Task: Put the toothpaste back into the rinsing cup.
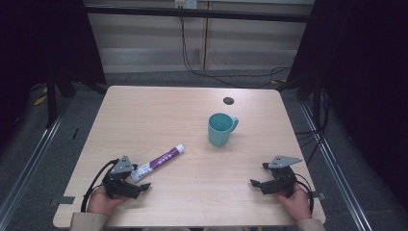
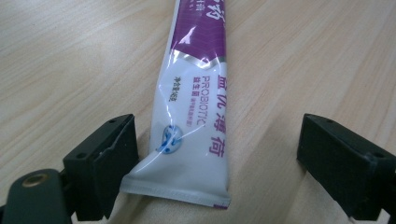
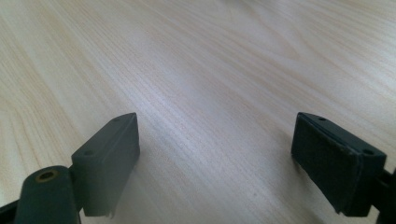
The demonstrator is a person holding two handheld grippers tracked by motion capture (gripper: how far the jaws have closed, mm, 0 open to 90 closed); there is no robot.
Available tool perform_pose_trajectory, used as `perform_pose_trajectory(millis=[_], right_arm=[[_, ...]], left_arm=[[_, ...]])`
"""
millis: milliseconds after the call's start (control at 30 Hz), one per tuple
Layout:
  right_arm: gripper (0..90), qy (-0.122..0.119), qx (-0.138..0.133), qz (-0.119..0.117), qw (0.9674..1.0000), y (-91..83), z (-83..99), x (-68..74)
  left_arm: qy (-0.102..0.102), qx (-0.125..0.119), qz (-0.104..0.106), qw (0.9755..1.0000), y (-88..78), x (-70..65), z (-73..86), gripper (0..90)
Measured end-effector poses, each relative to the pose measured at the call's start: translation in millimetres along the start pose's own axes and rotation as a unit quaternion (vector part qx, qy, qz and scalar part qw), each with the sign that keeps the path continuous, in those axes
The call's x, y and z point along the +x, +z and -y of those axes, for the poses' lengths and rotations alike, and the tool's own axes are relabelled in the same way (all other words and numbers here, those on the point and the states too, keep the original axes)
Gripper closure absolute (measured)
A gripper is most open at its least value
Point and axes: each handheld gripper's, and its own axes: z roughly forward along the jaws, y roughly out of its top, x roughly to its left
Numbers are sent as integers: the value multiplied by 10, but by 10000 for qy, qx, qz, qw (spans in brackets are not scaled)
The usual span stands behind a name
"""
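Left gripper (image 2: 219, 154) spread wide around crimped end of tube (image 2: 194, 116), nothing clenched yet; one jaw just beside tube edge, other well apart. Tube (image 1: 159, 162) flat on table (image 1: 144, 110), cap pointing toward mug (image 1: 220, 129). Right gripper (image 3: 215, 158) also spread, idle over bare wood near front right edge. Risks, judged: off-centre closing could shove tube sideways; pinching only thin crimp could let it slip or droop; squeezing body hard could dent it.
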Motion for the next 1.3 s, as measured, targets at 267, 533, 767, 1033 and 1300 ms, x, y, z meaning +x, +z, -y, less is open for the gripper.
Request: perform_pose_trajectory(millis=[267, 533, 767, 1033, 1300], right_arm=[[148, 2, 1, -1, 10000, 0, 0, 0], [149, 6, 0, -4, 10000, -1, -1, -1], [149, 9, -1, -5, 10000, -1, -1, -2], [150, 12, 0, -7, 10000, -1, -1, -2], [150, 12, -2, -8, 10000, -1, -1, -3]], left_arm=[[-4, 56, 4, 10000, -13, 24, -17, 157], [-57, 644, -41, 9979, -7, 24, -170, 189], [-125, 1315, -90, 9912, -17, 95, -413, 232], [-74, 1859, -64, 9825, 82, 109, -626, 301], [22, 2372, 40, 9715, 225, 119, -776, 369]])
